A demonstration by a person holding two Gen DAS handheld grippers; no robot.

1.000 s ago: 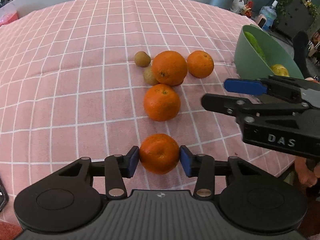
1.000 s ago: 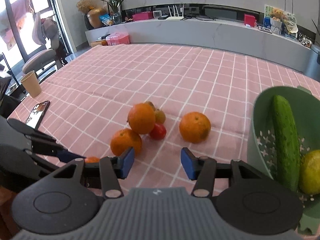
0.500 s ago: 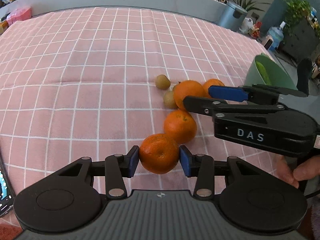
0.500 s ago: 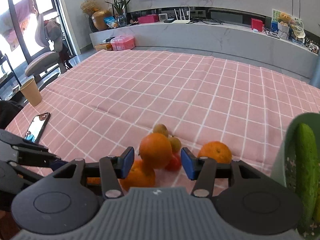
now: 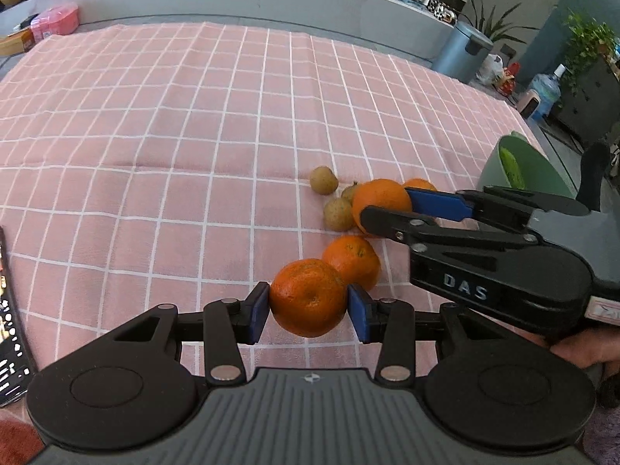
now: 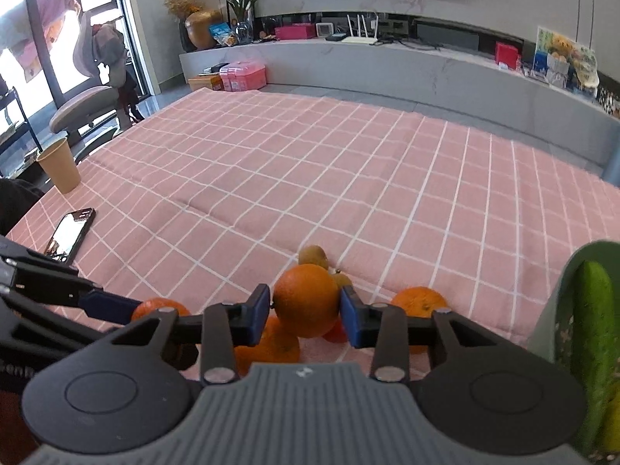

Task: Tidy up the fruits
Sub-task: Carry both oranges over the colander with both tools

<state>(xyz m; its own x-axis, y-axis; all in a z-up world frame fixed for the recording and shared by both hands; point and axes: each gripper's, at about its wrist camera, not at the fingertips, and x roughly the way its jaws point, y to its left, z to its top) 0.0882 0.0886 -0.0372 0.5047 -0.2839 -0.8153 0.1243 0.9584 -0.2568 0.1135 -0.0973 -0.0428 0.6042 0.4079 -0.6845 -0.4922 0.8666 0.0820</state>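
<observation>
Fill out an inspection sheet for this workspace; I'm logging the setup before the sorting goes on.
Surface: pink checked tablecloth covering the table, a crease across it.
Job's things: one orange in the left tongs; a second orange between the pads of the right tongs; two more oranges, small brownish fruits and a red one clustered on the cloth; green colander holding a cucumber.
Clutter: phone, paper cup.
Grippers: left tongs shut on its orange; right tongs' pads at the orange's sides, contact unclear.
Cables: nothing seen.
Surroundings: grey bench, pink box, plants, television, chair.
</observation>
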